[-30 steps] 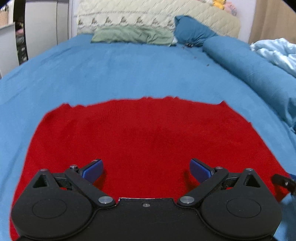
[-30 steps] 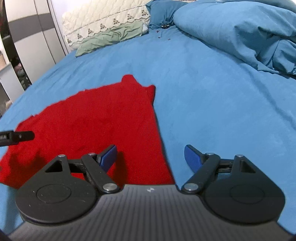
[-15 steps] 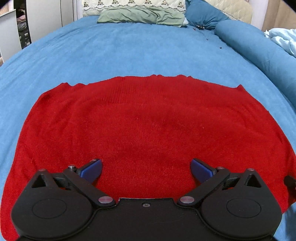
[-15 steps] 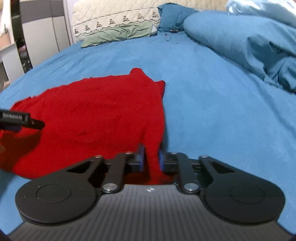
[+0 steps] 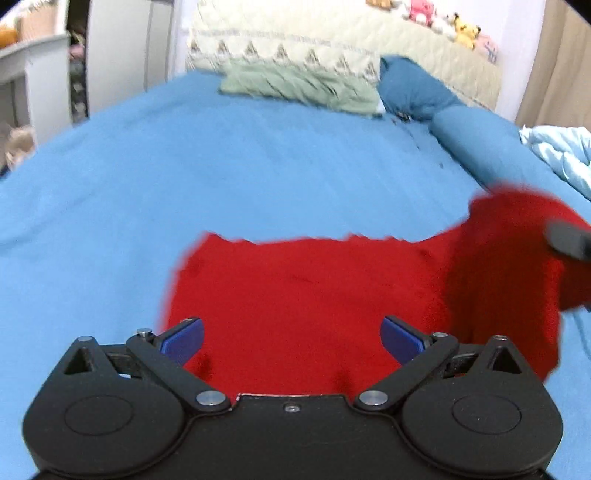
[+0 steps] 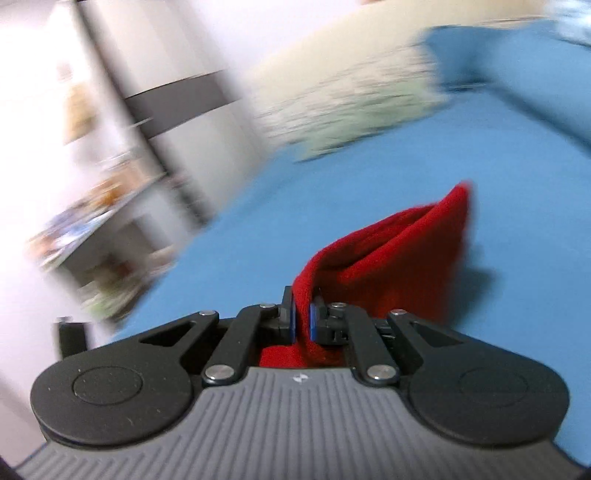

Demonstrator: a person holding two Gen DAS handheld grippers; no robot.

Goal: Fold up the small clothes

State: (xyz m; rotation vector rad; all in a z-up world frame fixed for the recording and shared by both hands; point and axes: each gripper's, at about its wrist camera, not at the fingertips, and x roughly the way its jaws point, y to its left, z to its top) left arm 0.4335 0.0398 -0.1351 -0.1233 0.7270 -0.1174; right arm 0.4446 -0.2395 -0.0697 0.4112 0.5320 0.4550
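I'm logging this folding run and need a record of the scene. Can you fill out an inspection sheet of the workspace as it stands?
Surface: blue bedsheet, bare around the garment.
Job's things: red knit garment, mostly flat; its right side is lifted off the sheet.
Clutter: green pillow, blue pillow, blue duvet along the right.
Grippers: left gripper open, over the garment's near edge; right gripper shut on the garment's edge.
Cables: nothing seen.
Surroundings: cream headboard, plush toys on it, white furniture at left. Right wrist view is motion-blurred.
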